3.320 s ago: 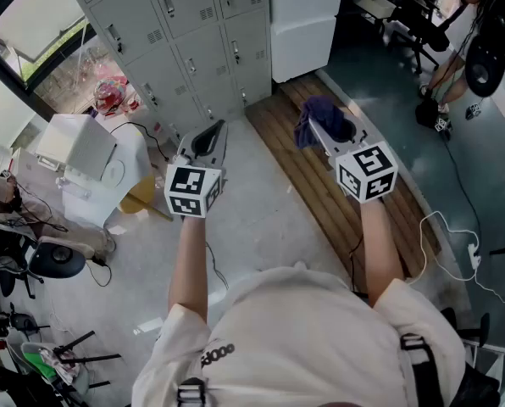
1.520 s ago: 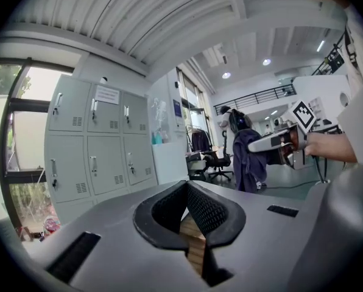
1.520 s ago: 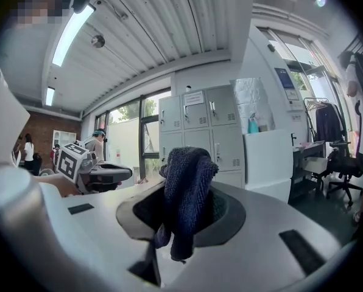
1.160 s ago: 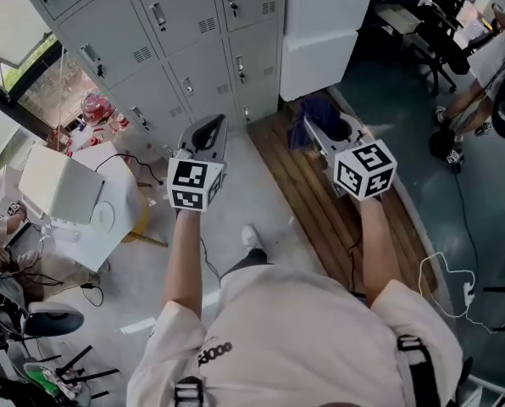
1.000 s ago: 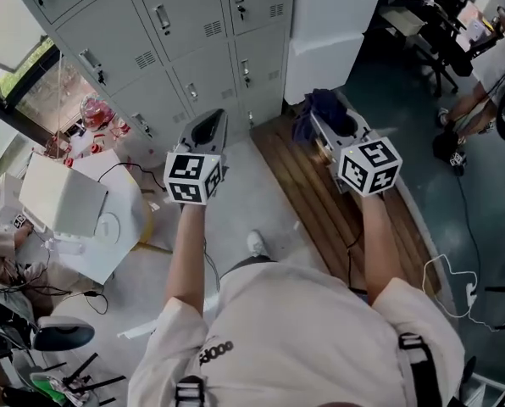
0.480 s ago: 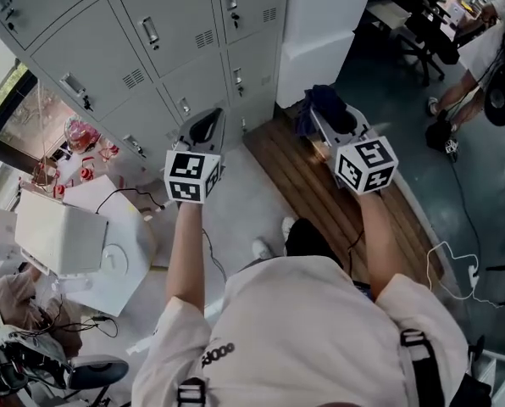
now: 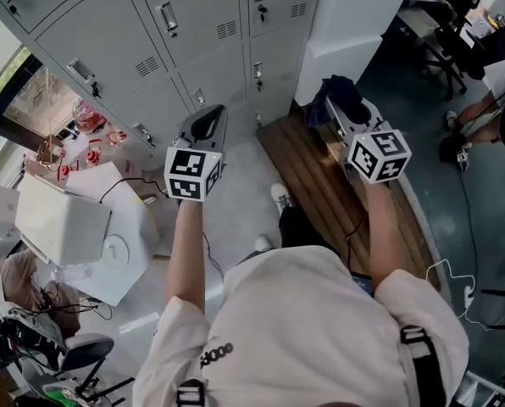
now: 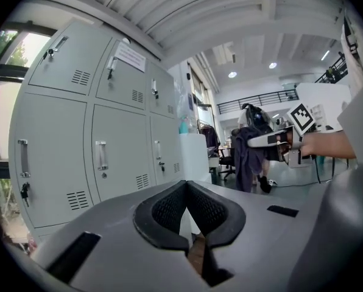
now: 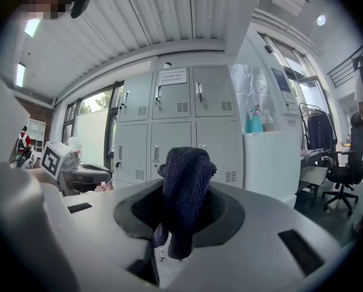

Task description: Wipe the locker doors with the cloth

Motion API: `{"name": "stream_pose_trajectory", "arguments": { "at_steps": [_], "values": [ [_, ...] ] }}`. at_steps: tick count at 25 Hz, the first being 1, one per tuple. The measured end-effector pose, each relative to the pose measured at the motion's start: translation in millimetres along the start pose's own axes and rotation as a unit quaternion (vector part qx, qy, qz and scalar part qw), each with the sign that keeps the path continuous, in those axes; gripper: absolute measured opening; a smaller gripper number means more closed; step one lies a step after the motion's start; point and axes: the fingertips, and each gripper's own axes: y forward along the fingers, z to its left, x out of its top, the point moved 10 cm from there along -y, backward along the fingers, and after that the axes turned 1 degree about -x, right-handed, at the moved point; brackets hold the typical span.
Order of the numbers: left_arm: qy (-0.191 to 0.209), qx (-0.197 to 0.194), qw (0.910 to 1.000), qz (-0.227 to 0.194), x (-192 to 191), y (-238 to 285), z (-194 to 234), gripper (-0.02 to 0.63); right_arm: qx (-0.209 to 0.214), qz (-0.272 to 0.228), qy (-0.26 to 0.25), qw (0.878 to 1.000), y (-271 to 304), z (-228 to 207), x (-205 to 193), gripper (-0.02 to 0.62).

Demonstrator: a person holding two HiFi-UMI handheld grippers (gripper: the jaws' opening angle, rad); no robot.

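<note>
Grey lockers [image 7: 193, 32] with handles and vents fill the top of the head view; their doors [image 9: 163, 132] stand ahead in the right gripper view and the same doors [image 8: 114, 145] at the left of the left gripper view. A dark blue cloth [image 9: 184, 184] hangs bunched from my right gripper [image 7: 341, 108], which is shut on it, a short way from the locker front. My left gripper [image 7: 203, 130] is held level beside it, jaws shut with nothing between them. In the left gripper view the cloth [image 8: 248, 154] hangs at the right.
A white cabinet [image 7: 350, 24] stands right of the lockers. Wooden floor boards [image 7: 320, 176] run under my right arm. White boxes [image 7: 66, 227] and cables lie on the floor at the left. Office chairs [image 7: 439, 41] and a person's legs [image 7: 481, 100] are at the far right.
I have walked closer to the lockers, which now fill more of the view. Both grippers stay held out in front, the right one still carrying the cloth.
</note>
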Motion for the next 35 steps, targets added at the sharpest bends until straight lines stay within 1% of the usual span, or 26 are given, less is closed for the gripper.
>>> {"name": "stream_pose_trajectory", "arguments": {
  "at_steps": [5, 10, 14, 17, 20, 25, 28, 32, 35],
  "values": [
    [-0.011, 0.035, 0.9993, 0.013, -10.0, 18.8, 27.8, 0.015, 0.012, 0.007, -0.001, 1.000, 43.9, -27.6, -9.6, 0.087],
    [-0.018, 0.060, 0.9979, 0.016, -12.3, 53.7, 55.7, 0.015, 0.021, 0.013, -0.003, 1.000, 96.3, -61.1, -18.1, 0.087],
    [-0.008, 0.076, 0.9969, 0.018, -6.3, 79.9, 75.2, 0.015, 0.041, 0.015, -0.007, 0.999, 144.5, -85.4, -18.2, 0.087],
    [-0.010, 0.093, 0.9953, 0.022, -4.0, 97.9, 91.2, 0.015, 0.056, 0.011, -0.002, 0.998, 181.6, -100.9, -14.7, 0.087],
    [-0.016, 0.115, 0.9930, 0.022, -1.6, 112.5, 105.9, 0.015, 0.077, 0.009, -0.008, 0.997, 217.5, -110.4, -14.1, 0.087],
    [-0.032, 0.155, 0.9871, 0.026, -4.0, 130.5, 126.6, 0.015, 0.114, 0.019, -0.004, 0.993, 275.2, -122.8, -26.4, 0.087],
    [-0.052, 0.182, 0.9817, 0.026, -11.6, 135.2, 136.2, 0.015, 0.131, 0.022, -0.013, 0.991, 306.1, -122.4, -40.4, 0.087],
    [-0.081, 0.212, 0.9736, 0.028, -29.4, 138.4, 152.3, 0.015, 0.152, 0.030, -0.022, 0.988, 345.9, -112.2, -72.5, 0.087],
    [-0.097, 0.231, 0.9674, 0.035, -42.5, 133.8, 165.4, 0.015, 0.167, 0.056, -0.023, 0.984, 374.1, -101.0, -107.1, 0.087]
  ]
}}
